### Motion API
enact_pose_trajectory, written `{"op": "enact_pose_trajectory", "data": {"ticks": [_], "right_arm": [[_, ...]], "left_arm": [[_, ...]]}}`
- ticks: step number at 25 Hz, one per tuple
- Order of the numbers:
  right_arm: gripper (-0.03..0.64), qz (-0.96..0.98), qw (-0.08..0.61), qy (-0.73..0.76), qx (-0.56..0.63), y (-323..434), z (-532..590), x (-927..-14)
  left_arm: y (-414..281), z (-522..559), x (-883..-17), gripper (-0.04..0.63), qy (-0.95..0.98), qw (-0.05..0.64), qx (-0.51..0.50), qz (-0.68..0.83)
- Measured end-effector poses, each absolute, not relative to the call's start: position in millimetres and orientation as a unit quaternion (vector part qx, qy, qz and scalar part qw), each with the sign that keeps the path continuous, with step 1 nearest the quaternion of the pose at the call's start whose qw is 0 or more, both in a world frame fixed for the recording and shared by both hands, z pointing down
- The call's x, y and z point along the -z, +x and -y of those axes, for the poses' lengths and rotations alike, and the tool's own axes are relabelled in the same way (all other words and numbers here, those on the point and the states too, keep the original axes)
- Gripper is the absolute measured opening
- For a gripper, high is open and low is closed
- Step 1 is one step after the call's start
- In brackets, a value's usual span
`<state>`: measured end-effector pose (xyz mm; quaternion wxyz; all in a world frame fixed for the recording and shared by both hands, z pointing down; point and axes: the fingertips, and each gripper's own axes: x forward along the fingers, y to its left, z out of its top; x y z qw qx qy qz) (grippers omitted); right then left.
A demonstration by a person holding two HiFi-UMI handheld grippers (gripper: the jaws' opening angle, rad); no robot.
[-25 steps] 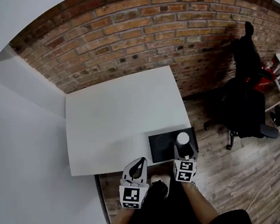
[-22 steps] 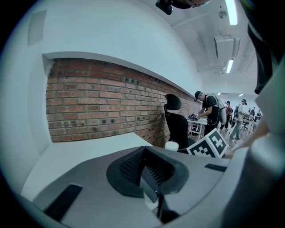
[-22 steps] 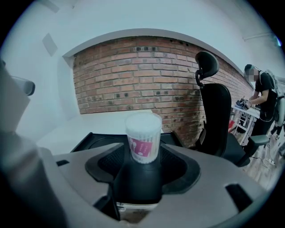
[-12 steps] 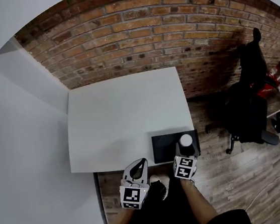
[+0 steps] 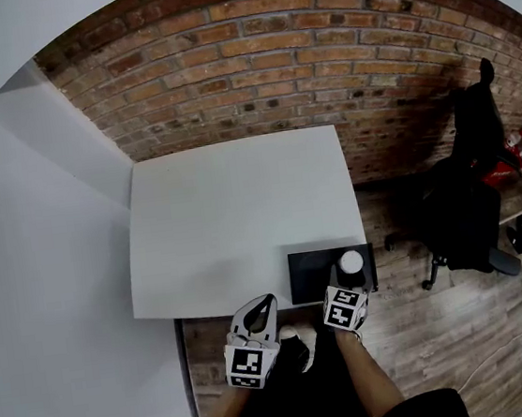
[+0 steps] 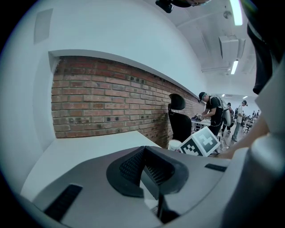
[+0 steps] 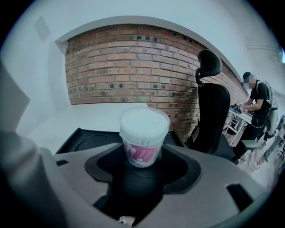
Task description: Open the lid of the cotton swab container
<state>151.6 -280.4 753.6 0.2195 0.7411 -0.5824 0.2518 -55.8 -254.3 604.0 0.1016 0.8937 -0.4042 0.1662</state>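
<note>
White lid is closed on the cotton swab container (image 7: 143,133), a small clear tub with a pink label and white swabs packed inside. In the right gripper view it stands in the middle of the frame, upright, on a black tray (image 7: 84,138). The right gripper (image 7: 142,165) has its jaws closed on the lower sides of the tub, one jaw at each side. In the head view the tray lies at the lower right corner of the white table (image 5: 235,225), and the tub is at the right part of this tray.

At the lower middle of the head view, the left gripper (image 5: 257,309) is below the table's near edge, beside the right one and apart from it. Its jaws are pressed together with nothing between them. Behind the table is a red brick wall (image 5: 253,62). A black office chair (image 7: 211,111) is at the right of the tray.
</note>
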Motion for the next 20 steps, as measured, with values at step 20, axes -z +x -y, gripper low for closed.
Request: {"op": "enact_pose_trajectory", "data": {"ticks": [20], "right_arm": [[0.253, 0.587, 0.222, 0.726, -0.282, 153.8, 280.9, -757.9]], "left_arm": [[-59.2, 249.7, -606.4, 0.012, 0.894, 0.105, -0.163, 0.405]]}}
